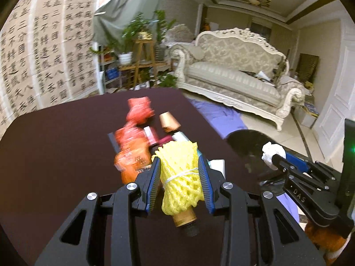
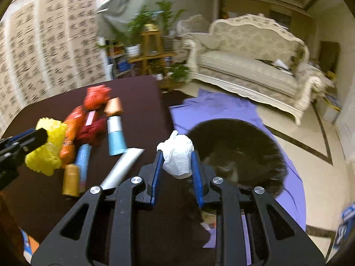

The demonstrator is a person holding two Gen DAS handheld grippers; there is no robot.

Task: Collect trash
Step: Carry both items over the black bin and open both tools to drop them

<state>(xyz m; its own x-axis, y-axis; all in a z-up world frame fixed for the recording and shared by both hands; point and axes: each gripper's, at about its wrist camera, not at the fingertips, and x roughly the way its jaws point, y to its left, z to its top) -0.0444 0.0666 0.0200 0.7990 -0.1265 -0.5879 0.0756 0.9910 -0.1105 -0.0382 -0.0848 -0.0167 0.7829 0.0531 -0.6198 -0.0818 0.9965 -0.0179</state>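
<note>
Trash bin (image 2: pixel 239 153) sits just past the right gripper (image 2: pixel 177 161), which pinches a white wad (image 2: pixel 177 155), while the farther left gripper (image 1: pixel 179 173) clamps yellow netting (image 1: pixel 179 173).

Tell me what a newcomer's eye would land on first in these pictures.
First, the bright yellow foam net sleeve wrapped round a brown bottle, clamped in the left gripper above the dark brown table. Next, the crumpled white tissue wad pinched in the right gripper, near the table's edge above the round black trash bin on the floor. Behind, a heap of red and orange net wrappers lies mid-table.
</note>
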